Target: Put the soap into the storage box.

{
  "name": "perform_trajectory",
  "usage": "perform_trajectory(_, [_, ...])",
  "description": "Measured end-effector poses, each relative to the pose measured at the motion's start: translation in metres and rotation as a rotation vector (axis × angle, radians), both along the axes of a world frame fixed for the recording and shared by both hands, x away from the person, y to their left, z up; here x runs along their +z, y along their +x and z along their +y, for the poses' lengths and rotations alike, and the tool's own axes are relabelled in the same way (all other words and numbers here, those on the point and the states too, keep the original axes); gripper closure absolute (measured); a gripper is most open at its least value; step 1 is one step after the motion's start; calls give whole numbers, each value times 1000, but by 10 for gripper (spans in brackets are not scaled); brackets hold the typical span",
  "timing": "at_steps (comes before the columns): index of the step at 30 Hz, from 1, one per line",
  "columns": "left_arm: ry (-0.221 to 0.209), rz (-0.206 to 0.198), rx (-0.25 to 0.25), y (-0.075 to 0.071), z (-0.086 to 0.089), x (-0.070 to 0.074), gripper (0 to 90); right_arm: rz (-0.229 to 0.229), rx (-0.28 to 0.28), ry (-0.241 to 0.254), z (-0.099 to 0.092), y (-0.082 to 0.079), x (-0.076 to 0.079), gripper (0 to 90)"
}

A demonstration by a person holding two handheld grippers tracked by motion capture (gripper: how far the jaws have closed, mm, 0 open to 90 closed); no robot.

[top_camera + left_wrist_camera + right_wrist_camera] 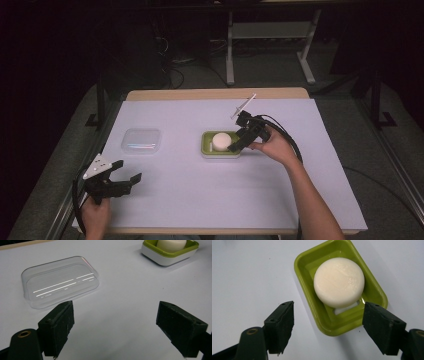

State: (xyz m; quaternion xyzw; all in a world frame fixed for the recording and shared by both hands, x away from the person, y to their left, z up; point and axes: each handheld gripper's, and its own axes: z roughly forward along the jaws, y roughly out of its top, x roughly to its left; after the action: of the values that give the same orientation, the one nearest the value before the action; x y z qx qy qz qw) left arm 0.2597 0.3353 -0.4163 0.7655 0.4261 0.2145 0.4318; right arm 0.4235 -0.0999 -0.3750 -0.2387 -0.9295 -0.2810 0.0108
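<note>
White table (pixel 190 200): right gripper (pixel 328 327) fingers spread wide above soap dish (pixel 372 287).

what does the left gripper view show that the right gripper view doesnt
Left gripper view: the clear plastic lid lying flat on the white table cover just beyond the open left claw, and the green soap dish seen from the side, far off at the top right.

Right gripper view: the inside of the dish from above, with the round white soap sitting in it, and the open right claw hanging over the dish's near end.

Both share: the dish, the soap, the white cover, and a pair of black jaws standing wide apart, holding nothing.
</note>
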Motion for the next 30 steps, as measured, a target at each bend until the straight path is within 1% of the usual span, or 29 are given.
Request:
perform_trajectory(3, [-3, 0, 0, 0, 0, 0, 145, -9, -10, 10, -4, -4, 1, 248])
perform_trajectory(9, [-2, 1, 0, 0, 0, -1, 145, -17, -11, 21, -11, -11, 2, 248])
perform_trajectory(15, [-1, 1, -2, 1, -1, -1, 145, -11, -12, 27, -16, -15, 1, 241])
perform_trajectory(18, [0, 1, -3, 1, -1, -1, 145, -16, -11, 22, -18, -19, -1, 241])
perform_trajectory(25, [0, 1, -2, 1, -1, -1, 145, -3, -18, 22, -24, -25, -5, 237])
perform_trajectory(26, [1, 1, -3, 1, -1, -1, 145, -12, -18, 31, -27, -28, -5, 237])
perform_trajectory(30, [0, 3, -1, 1, -1, -1, 145, -12, -31, 45, -32, -33, -7, 238])
